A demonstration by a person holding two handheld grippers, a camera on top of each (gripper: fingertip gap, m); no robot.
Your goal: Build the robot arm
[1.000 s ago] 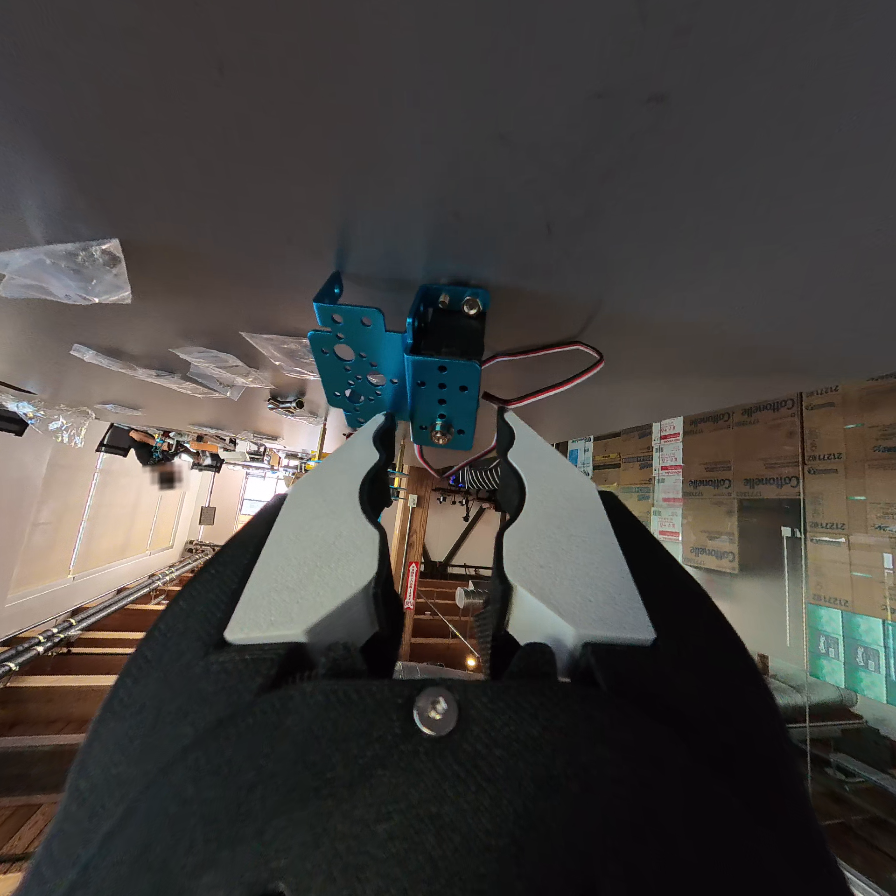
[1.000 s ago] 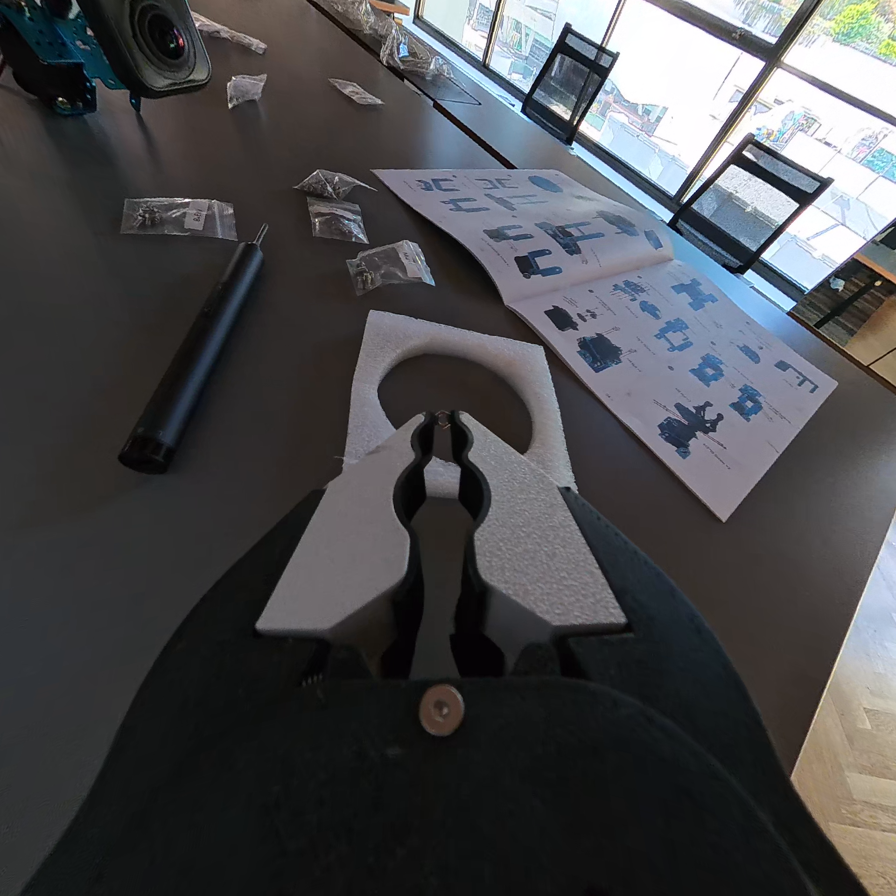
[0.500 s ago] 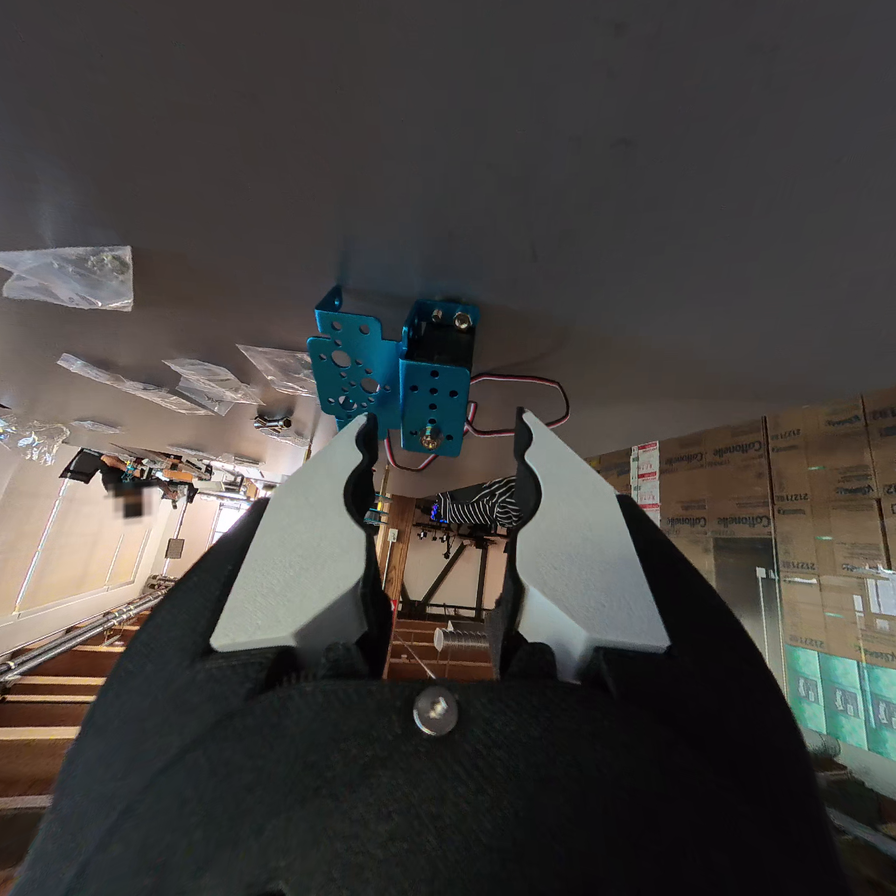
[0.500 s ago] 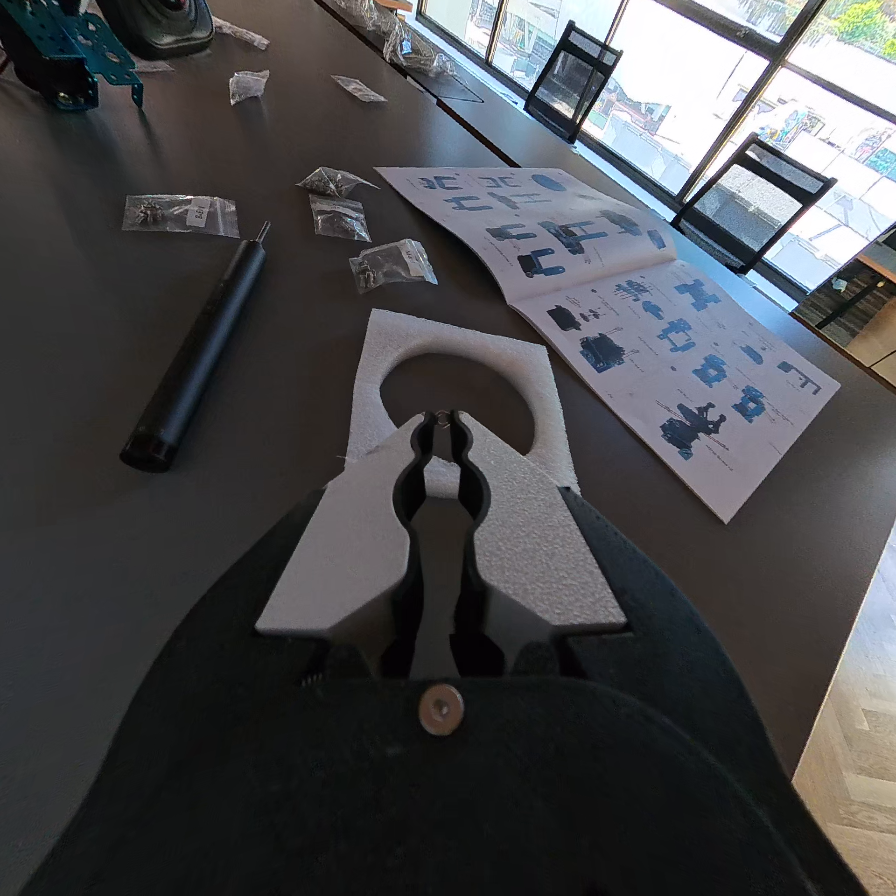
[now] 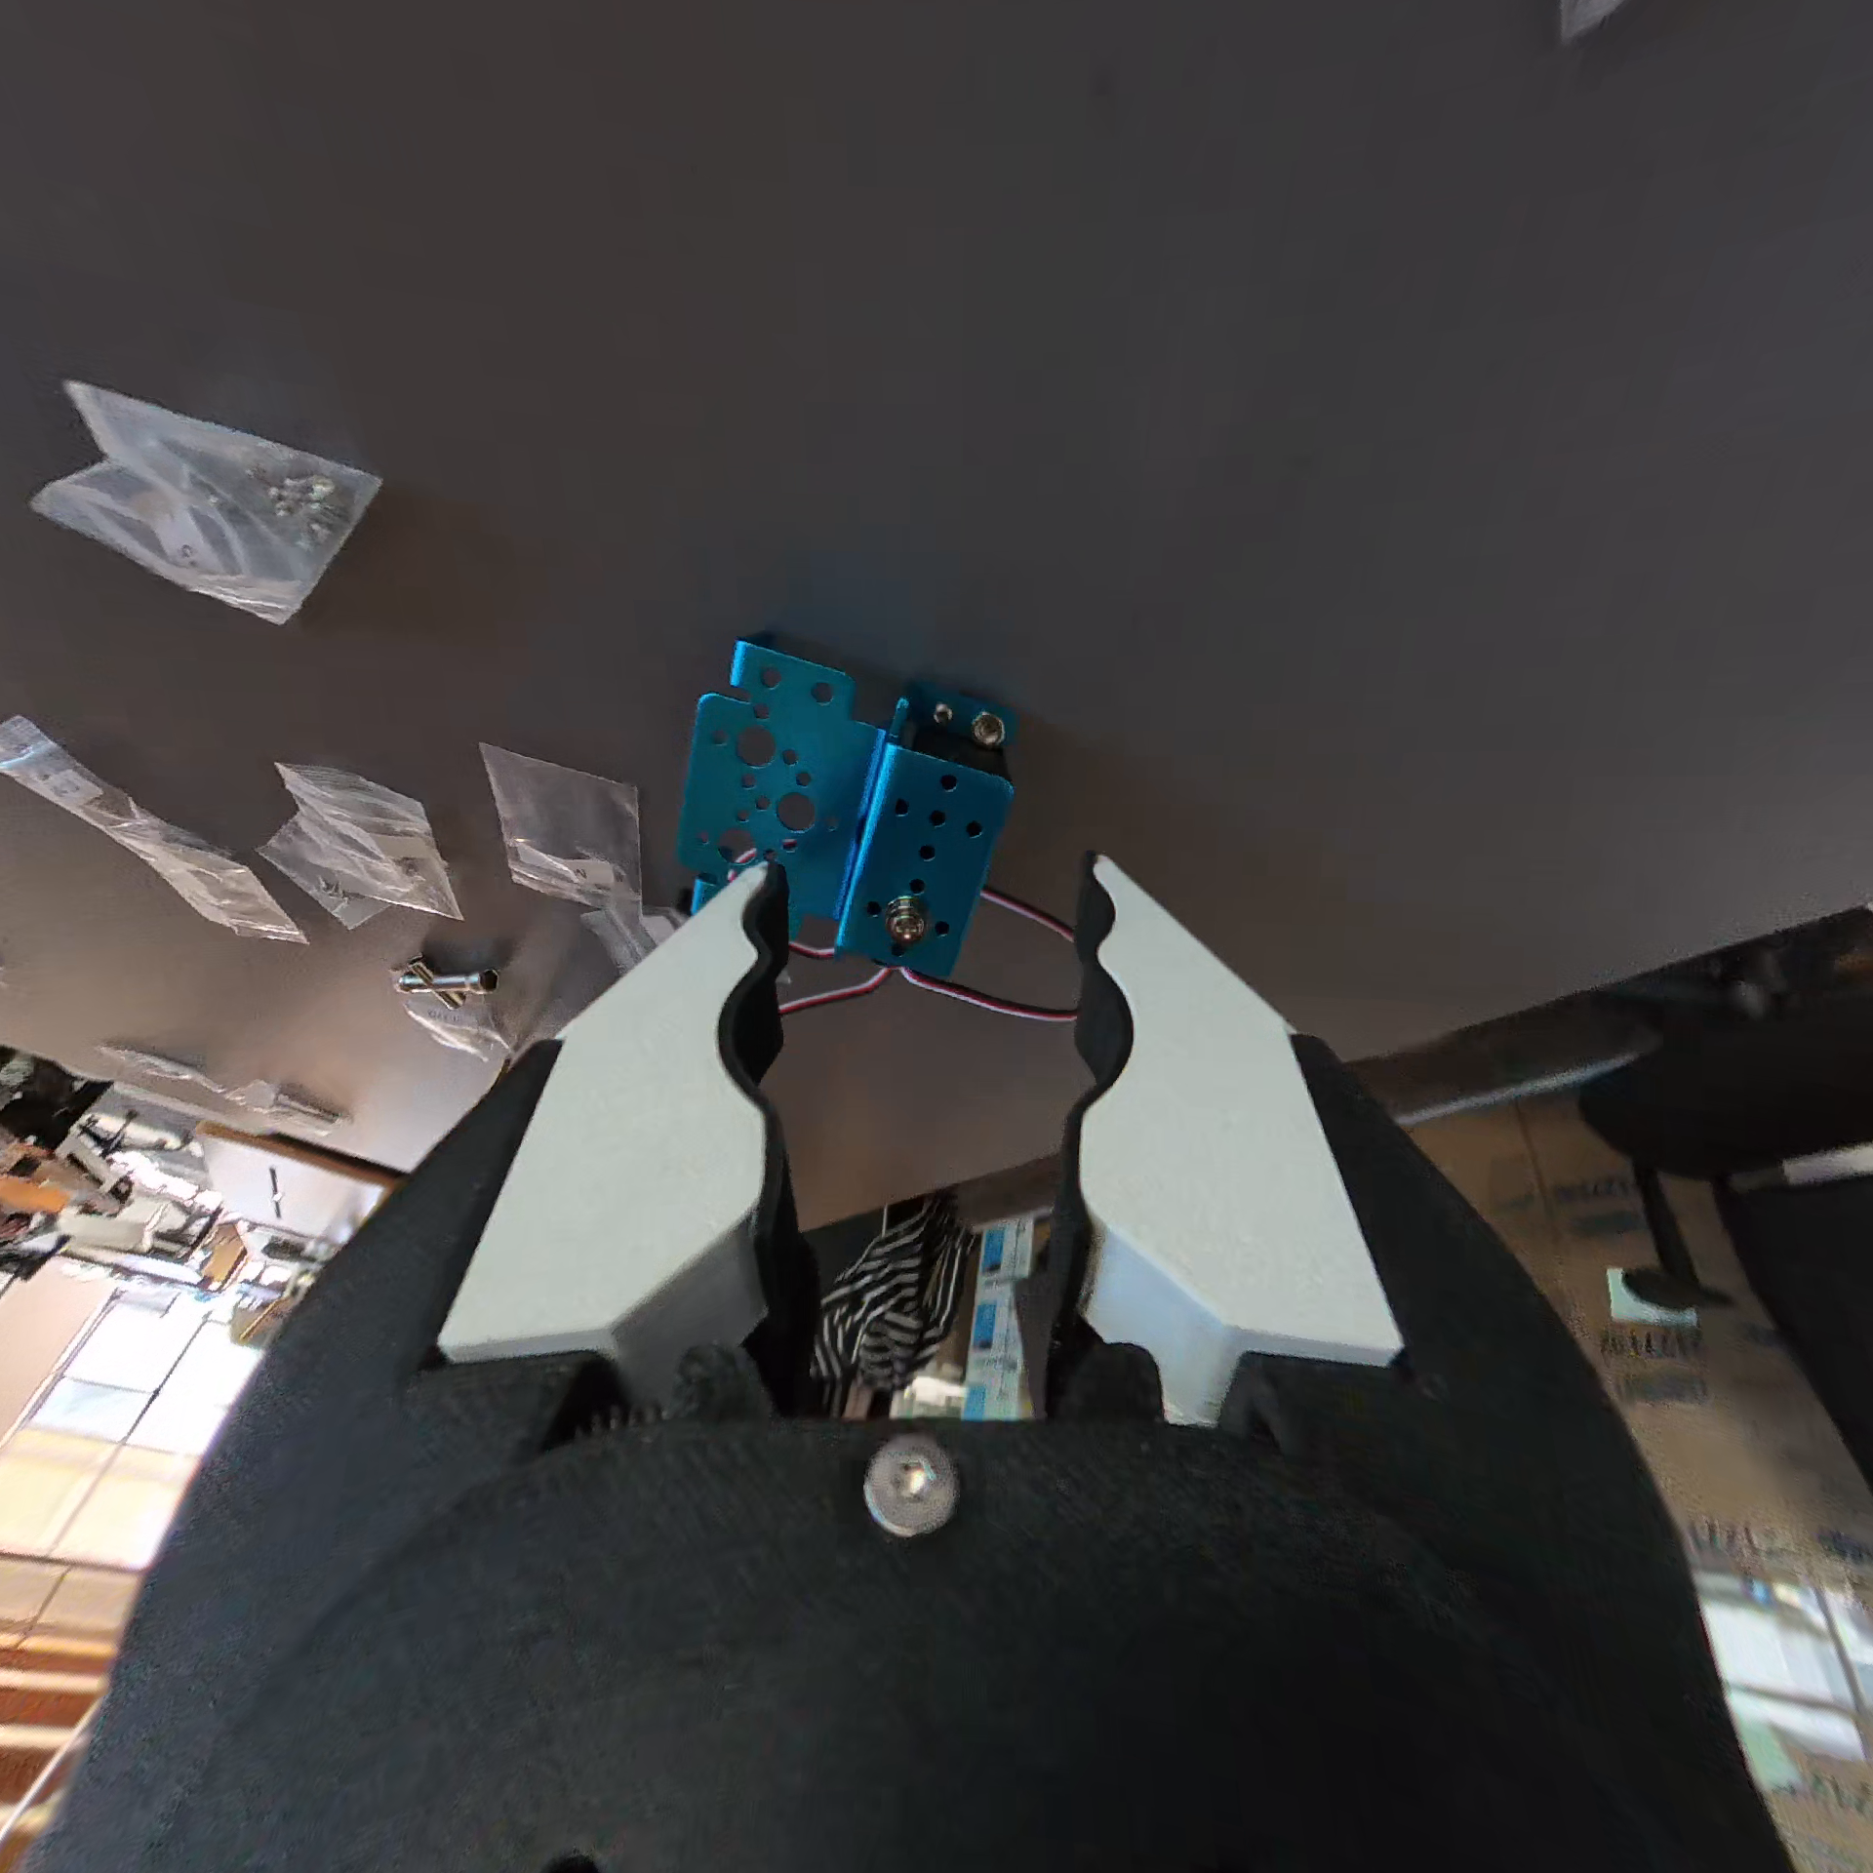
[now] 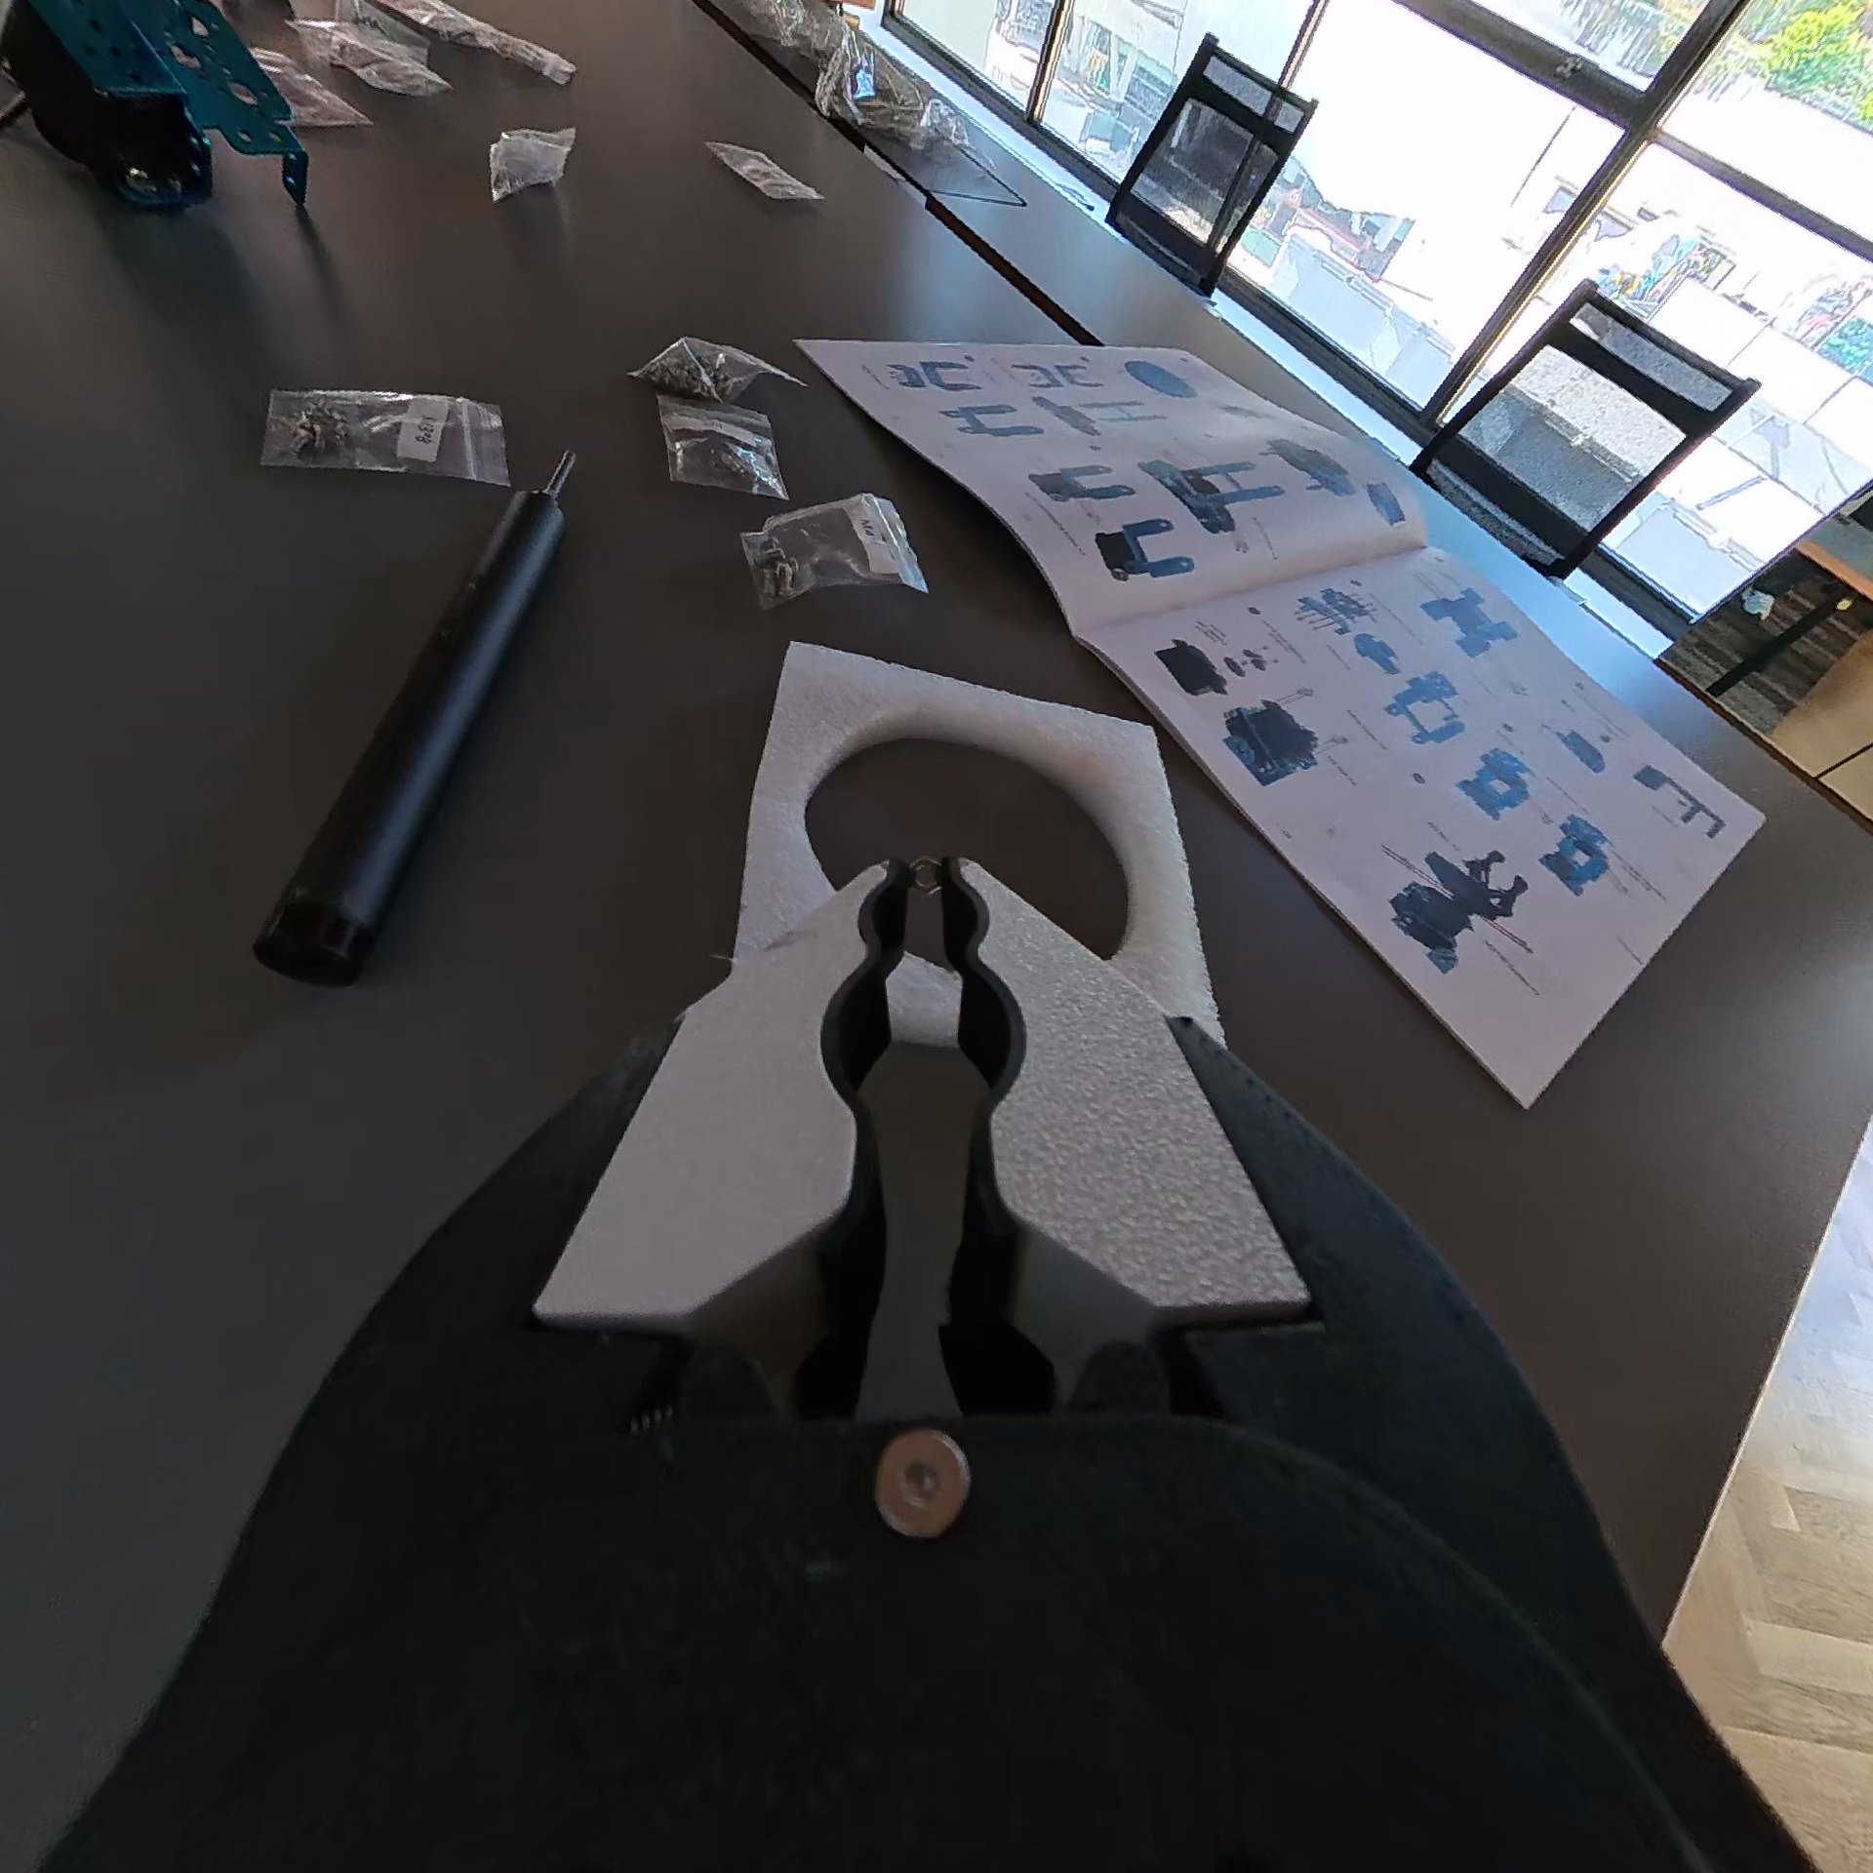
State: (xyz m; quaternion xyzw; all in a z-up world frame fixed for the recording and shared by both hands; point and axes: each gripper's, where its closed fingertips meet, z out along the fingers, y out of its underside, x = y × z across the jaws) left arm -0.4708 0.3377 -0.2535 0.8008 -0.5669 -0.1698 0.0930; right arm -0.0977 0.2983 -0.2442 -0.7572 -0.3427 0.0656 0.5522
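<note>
Right gripper [image 6: 924,874] pinched together on a tiny metal ring [image 6: 924,878] over a white foam frame [image 6: 968,740], black screwdriver [image 6: 421,730] and open booklet [image 6: 1287,608] beyond, left gripper [image 5: 927,892] spread apart, holding nothing, just short of a blue servo bracket [image 5: 841,821] on the dark table [image 5: 1115,355], 3 clear bags [image 5: 446,841] left.

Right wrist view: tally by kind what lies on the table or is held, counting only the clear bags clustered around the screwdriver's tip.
Clear parts bags: 4
Black screwdriver: 1
White foam piece: 1
Open booklet: 1
Blue bracket assembly: 1
Small metal part pinched by the right gripper: 1
Total: 9
</note>
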